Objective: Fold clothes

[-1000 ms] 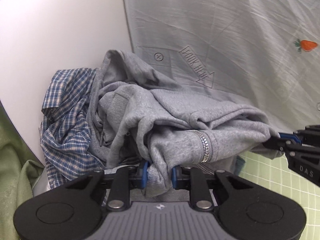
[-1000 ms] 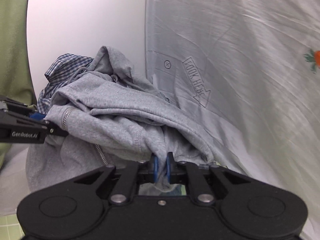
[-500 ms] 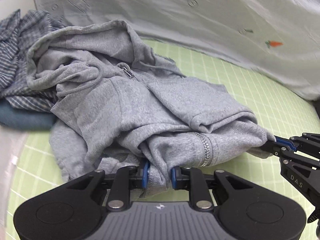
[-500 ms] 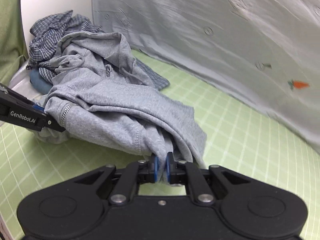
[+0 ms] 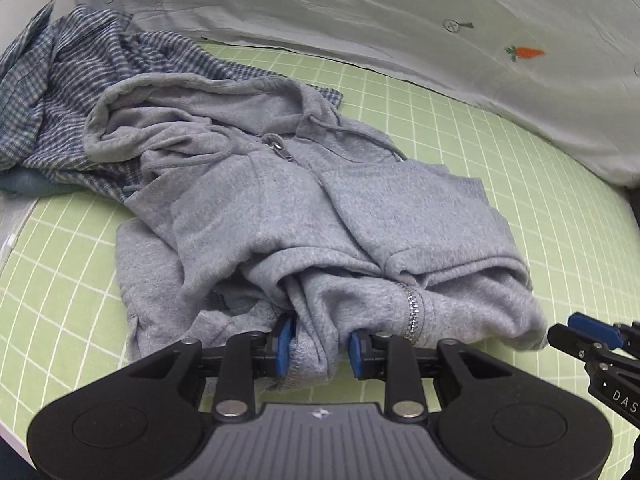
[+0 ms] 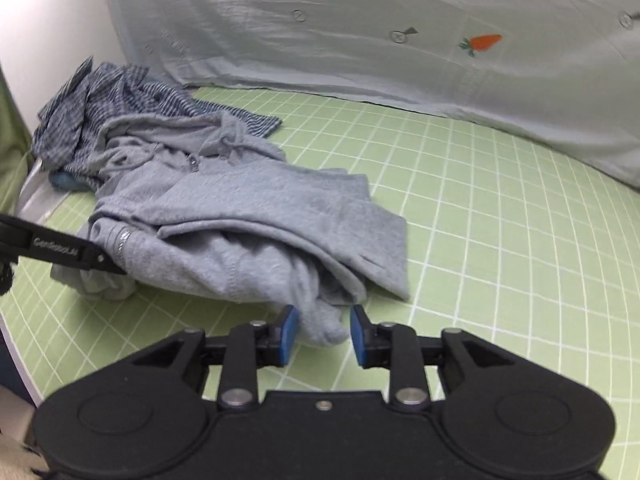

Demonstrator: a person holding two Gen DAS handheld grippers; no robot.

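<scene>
Both claws are spread open: left gripper [image 5: 316, 344] straddling the near hem of a crumpled grey hoodie [image 5: 320, 216], right gripper [image 6: 324, 334] likewise, on a green grid mat [image 6: 500, 240].

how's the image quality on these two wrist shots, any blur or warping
Left wrist view: fisheye bends the grid mat lines into curves, corners vignette black, hoodie sharp, backdrop sheet slightly smeared. Right wrist view: same warping; the left claw is blurred, its lettering hard to read; lighting is soft and even, without glare.
</scene>
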